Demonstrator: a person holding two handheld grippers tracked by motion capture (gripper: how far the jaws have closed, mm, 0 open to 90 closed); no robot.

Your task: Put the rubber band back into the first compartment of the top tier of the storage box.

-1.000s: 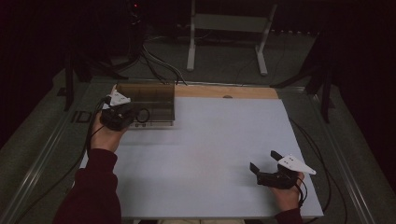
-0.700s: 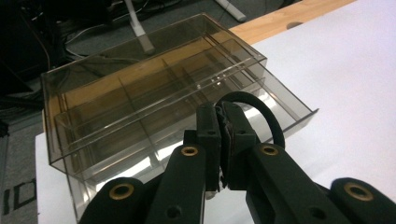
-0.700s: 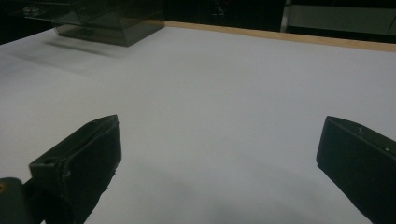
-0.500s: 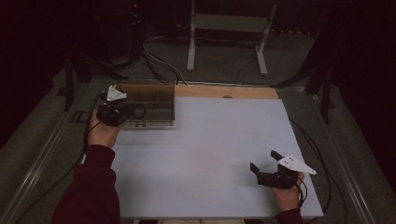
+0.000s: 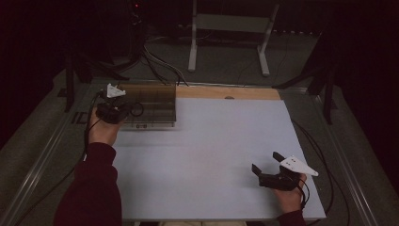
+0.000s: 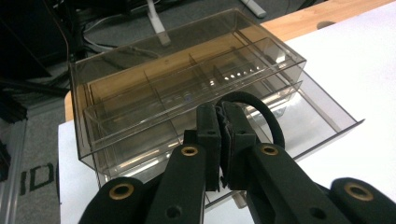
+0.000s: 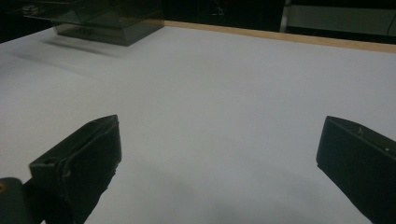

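A smoky clear plastic organiser box (image 5: 153, 96) stands at the table's far left, its divided drawer (image 6: 322, 116) pulled out toward me. My left gripper (image 5: 123, 109) hovers at the box's left front corner, shut on a black elastic loop (image 6: 265, 113). The loop (image 5: 137, 109) sticks out past the jaws over the open drawer. In the left gripper view, the left gripper (image 6: 220, 114) has its jaws pressed together on the band. My right gripper (image 5: 267, 162) rests low over the white table near the front right, open and holding nothing. Bare table lies between the right gripper (image 7: 219, 144) jaws.
The white tabletop (image 5: 211, 141) has a wooden strip (image 5: 230, 92) along its far edge. The box (image 7: 107, 21) appears far off in the right gripper view. Cables and a metal stand (image 5: 228, 33) lie on the dark floor beyond.
My left gripper has shifted slightly left and away along the box front, still holding the loop. The right gripper has not moved.
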